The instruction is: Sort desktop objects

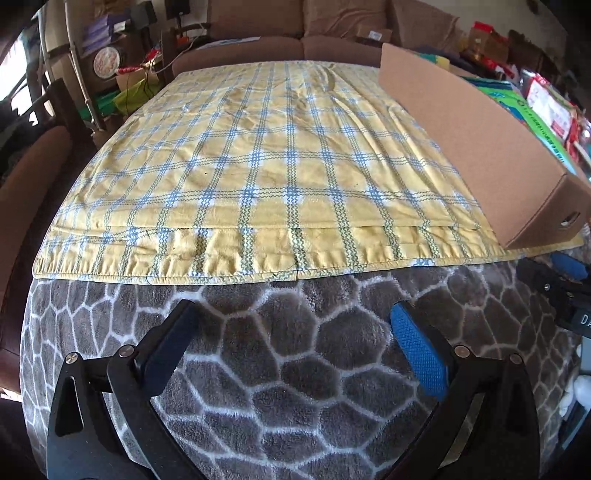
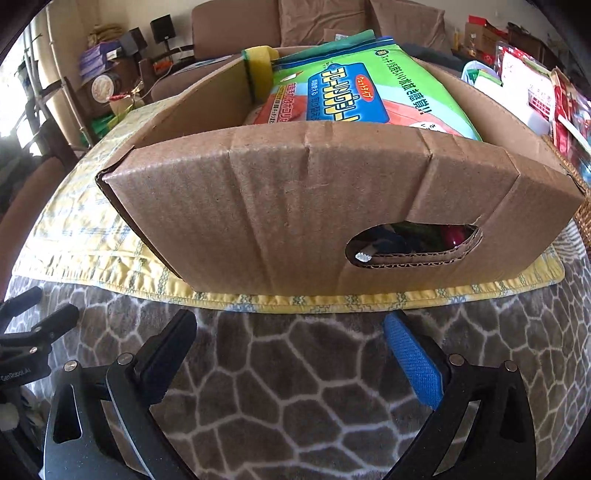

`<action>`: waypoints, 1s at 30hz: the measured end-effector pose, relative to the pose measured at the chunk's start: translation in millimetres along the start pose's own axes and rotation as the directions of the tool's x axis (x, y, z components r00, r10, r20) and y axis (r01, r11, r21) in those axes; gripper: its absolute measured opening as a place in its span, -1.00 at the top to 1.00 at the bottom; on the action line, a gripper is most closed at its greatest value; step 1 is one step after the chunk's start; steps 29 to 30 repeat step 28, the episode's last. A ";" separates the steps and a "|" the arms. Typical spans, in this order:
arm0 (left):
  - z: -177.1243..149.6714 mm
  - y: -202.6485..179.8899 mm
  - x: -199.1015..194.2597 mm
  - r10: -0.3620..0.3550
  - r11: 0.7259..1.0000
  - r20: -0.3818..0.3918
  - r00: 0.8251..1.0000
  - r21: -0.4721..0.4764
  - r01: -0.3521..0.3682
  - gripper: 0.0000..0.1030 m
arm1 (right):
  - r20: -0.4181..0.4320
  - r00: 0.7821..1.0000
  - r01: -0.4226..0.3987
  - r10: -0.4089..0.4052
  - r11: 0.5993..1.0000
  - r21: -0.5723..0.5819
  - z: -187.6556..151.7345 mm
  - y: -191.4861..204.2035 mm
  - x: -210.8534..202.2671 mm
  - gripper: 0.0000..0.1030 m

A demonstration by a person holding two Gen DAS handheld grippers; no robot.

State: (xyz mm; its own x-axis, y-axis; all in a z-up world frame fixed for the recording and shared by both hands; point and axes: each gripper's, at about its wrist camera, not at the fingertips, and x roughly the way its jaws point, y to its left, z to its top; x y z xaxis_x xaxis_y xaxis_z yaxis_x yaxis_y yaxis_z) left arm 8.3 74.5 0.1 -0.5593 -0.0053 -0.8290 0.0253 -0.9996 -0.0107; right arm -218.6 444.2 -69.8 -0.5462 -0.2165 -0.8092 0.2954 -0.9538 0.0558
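Nearest to me are my own tongs: my left gripper (image 1: 291,325) hangs over the grey fleece blanket (image 1: 295,369) with its jaws spread wide and nothing between them, and my right gripper (image 2: 291,336) hangs the same way, wide open and empty, just short of the cardboard box (image 2: 295,206). I take that box as my landmark. The grey blanket, patterned with white cracked-stone lines, lies on the near side of the box and runs under both grippers. The yellow plaid cloth (image 1: 258,155) lies under the box and stretches far out to the left of it, its hemmed edge overlapping the blanket. The box itself stands on the right end of that cloth, open at the top, its near wall facing my right gripper with an oval handle cut-out (image 2: 413,247) low on the right side of that wall. Inside the box, standing up above its rim, is a green and blue packet of floor wipes (image 2: 354,92) with Japanese print, and at the box's far left inner corner a yellow sponge (image 2: 258,59) pokes up. Through the cut-out I see dark and red things I cannot make out. Behind the box is a brown sofa (image 2: 236,26), and to its right a heap of red and white packages (image 2: 532,92).
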 end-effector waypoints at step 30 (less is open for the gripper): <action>3.1 2.4 3.0 -0.003 1.000 0.000 1.000 -0.001 0.003 -1.00 | 0.003 0.998 0.070 -0.070 0.997 -0.019 0.5 8.9 4.1 -1.00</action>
